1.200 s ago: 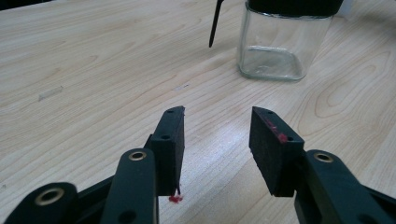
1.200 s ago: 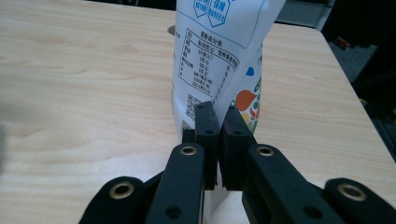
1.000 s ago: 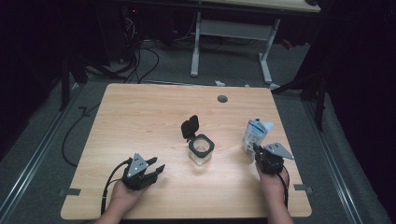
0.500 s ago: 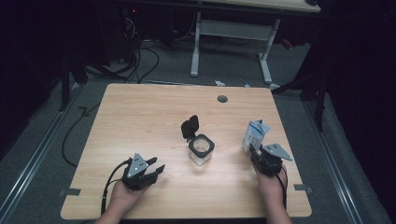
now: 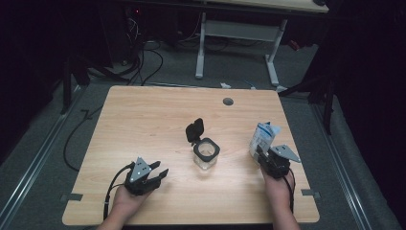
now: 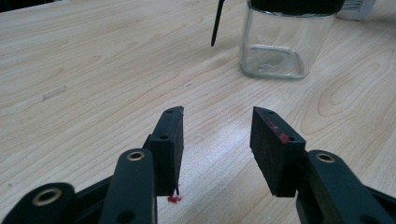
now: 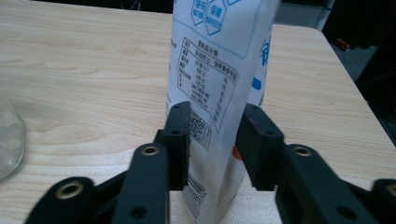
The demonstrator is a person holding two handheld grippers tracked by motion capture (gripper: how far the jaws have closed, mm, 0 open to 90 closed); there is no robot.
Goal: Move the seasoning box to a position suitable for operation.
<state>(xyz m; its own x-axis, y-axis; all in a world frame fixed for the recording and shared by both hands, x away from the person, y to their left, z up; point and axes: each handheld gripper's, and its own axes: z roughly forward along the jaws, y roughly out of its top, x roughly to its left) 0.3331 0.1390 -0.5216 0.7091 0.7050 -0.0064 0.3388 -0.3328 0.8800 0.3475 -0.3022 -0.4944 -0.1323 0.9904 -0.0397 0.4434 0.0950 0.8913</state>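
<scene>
Right gripper (image 7: 212, 140) has its jaws around the carton (image 7: 219, 70) — they have just been closing, both pads on the carton's sides, carton upright on the table (image 5: 143, 120). Left gripper (image 6: 217, 144) rests low on the wood with jaws apart and empty — the jar (image 6: 280, 42), lid flipped up, stands ahead of it.

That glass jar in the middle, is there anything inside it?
The glass jar looks empty: its clear walls and bottom show bare wood beneath. Its black flip lid stands open behind it. The rim hides the very top inside.
</scene>
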